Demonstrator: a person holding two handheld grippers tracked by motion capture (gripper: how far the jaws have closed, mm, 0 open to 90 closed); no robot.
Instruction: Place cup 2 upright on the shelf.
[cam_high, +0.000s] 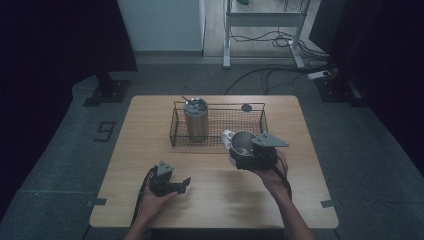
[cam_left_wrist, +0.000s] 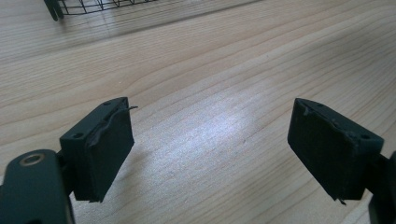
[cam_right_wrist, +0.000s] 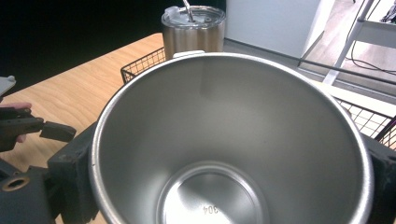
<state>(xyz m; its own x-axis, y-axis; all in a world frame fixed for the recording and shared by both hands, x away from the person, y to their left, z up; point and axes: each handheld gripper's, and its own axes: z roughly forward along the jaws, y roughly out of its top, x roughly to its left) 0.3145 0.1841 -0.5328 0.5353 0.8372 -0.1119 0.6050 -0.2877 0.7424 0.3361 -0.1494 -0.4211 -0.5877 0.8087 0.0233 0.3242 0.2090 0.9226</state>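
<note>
My right gripper (cam_high: 245, 152) is shut on an open steel cup (cam_high: 242, 141) and holds it just above the table, in front of the wire basket (cam_high: 175, 131). In the right gripper view the cup (cam_right_wrist: 224, 140) is seen from above, bare inside, with a black jaw against each side and a small white piece (cam_right_wrist: 189, 53) at its far rim. A lidded steel tumbler (cam_high: 196, 120) stands upright in the basket's left end. My left gripper (cam_high: 186, 184) rests low near the table's front left. Its pads (cam_left_wrist: 100, 149) stand apart over bare wood.
A dark round disc (cam_high: 246, 107) lies by the basket's back right corner. The wooden table (cam_high: 150, 150) ends close behind the basket. Beyond it are grey floor, cables and a white desk frame (cam_high: 227, 45). The basket's corner (cam_left_wrist: 84, 5) lies ahead of the left gripper.
</note>
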